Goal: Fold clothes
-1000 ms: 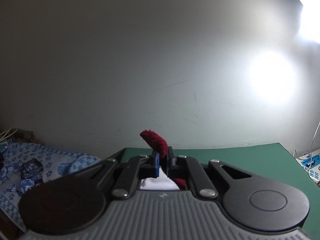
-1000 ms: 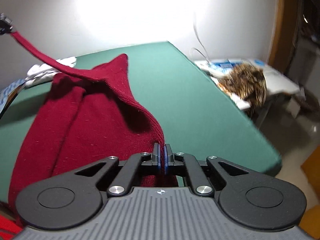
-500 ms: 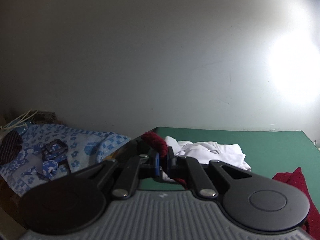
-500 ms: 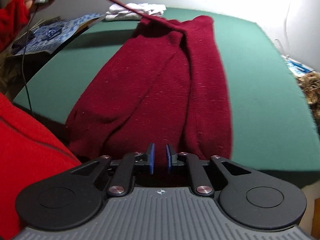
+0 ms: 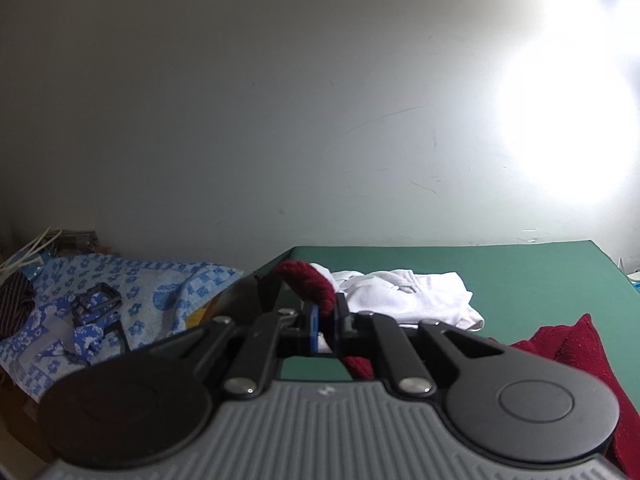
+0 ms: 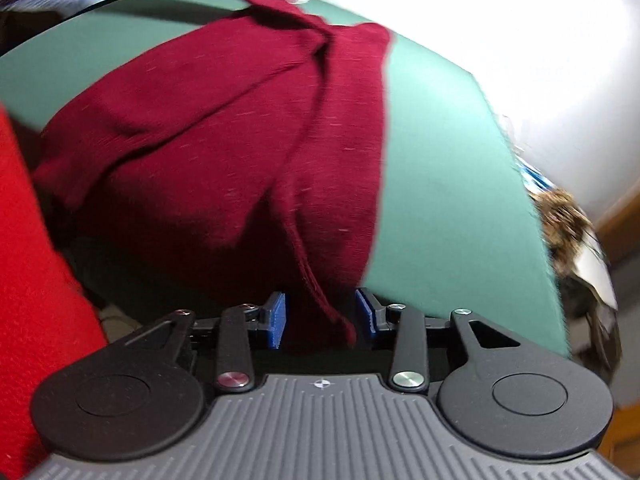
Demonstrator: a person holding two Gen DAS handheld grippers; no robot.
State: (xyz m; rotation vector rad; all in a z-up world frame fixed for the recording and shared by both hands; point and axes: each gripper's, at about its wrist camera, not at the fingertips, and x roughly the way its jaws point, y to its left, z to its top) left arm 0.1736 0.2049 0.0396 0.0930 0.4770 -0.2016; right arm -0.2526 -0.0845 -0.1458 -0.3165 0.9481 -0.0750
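Note:
A dark red knit sweater [image 6: 224, 120] lies bunched on the green table [image 6: 452, 184], hanging over its near edge. My left gripper [image 5: 325, 316] is shut on one end of the sweater [image 5: 310, 284], held above the table's left end; the sweater's body shows at the right in that view [image 5: 568, 344]. My right gripper [image 6: 322, 314] is open at the table's near edge, with the sweater's hem hanging loose between its blue pads [image 6: 276, 314].
A crumpled white garment [image 5: 408, 296] lies at the far end of the table. A blue floral cloth [image 5: 120, 300] with a buckle covers a surface to the left. A person's red sleeve [image 6: 28, 280] is at left. A furry brown thing [image 6: 568, 220] sits beyond the table's right edge.
My right gripper has opened and let go of the sweater's hem, and has tilted toward the table. My left gripper keeps its hold and has swung down and to the left.

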